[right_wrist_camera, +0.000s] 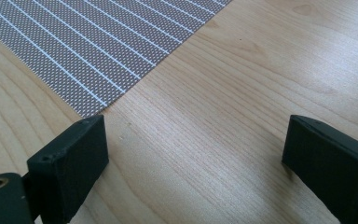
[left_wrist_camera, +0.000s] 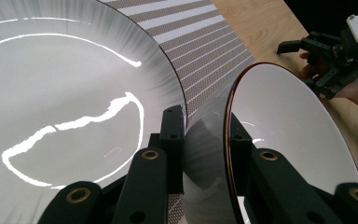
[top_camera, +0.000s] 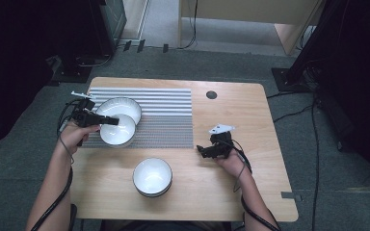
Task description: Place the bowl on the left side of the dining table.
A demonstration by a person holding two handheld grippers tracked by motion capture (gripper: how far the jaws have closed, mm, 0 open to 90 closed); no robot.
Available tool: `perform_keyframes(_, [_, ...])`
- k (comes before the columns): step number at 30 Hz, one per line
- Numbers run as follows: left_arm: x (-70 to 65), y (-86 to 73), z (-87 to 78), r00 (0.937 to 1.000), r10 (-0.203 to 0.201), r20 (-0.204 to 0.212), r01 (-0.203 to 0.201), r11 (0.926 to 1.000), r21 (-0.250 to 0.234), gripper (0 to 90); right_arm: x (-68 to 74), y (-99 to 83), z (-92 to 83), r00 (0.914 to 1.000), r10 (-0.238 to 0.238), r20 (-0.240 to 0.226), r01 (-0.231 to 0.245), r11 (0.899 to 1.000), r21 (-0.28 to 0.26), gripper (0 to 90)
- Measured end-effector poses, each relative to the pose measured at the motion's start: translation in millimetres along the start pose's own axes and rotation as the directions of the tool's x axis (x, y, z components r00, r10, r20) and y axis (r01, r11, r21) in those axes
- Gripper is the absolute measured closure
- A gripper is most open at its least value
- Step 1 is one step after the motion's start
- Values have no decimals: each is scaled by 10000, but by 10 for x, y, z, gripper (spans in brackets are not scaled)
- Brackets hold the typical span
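My left gripper (top_camera: 110, 120) (left_wrist_camera: 207, 130) is shut on the rim of a white bowl with a dark edge (top_camera: 118, 131) (left_wrist_camera: 289, 126), one jaw inside and one outside. That bowl is over the left part of the striped mat (top_camera: 164, 115). It overlaps the near edge of a second white bowl (top_camera: 120, 108) (left_wrist_camera: 65, 93) resting on the mat. A third white bowl (top_camera: 152, 176) stands on the bare wood near the front. My right gripper (top_camera: 203, 150) (right_wrist_camera: 193, 154) is open and holds nothing, low over the wood beside the mat's near right corner (right_wrist_camera: 98, 51).
The wooden table (top_camera: 231, 192) has a round cable hole (top_camera: 211, 95) at the back right. Dark stands and cables surround it on the grey floor. In the left gripper view the right gripper (left_wrist_camera: 307, 49) is farther off at the upper right.
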State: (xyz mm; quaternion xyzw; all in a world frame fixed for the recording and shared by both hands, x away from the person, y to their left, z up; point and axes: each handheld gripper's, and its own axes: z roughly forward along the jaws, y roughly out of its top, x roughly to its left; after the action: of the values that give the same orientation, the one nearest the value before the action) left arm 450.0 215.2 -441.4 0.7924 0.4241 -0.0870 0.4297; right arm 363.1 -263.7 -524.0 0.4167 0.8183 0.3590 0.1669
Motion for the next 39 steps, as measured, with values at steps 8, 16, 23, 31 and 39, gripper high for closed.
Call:
perform_keyframes(8, [38, 36, 4, 9999, -102, -109, 101, 9999, -46, 757, 0, 0, 0, 10000, 1, 2, -1, 10000, 1, 63])
perform_keyframes(16, [97, 71, 0, 9993, -221, -287, 217, 9997, -133, 756, 0, 0, 0, 10000, -2, 4, 2, 10000, 1, 63])
perform_keyframes(23, [144, 90, 21, 9986, -320, -422, 315, 9994, -133, 756, 0, 0, 0, 10000, 8, 7, -8, 10000, 1, 63])
perform_keyframes(31, [184, 90, 30, 9972, -483, -579, 469, 9986, -264, 757, -1, 0, 0, 10000, 12, 15, -12, 10000, -2, 63])
perform_keyframes(39, [259, 107, 32, 9949, -697, -726, 673, 9971, -355, 757, -1, 0, 0, 10000, 23, 14, -23, 10000, 2, 63])
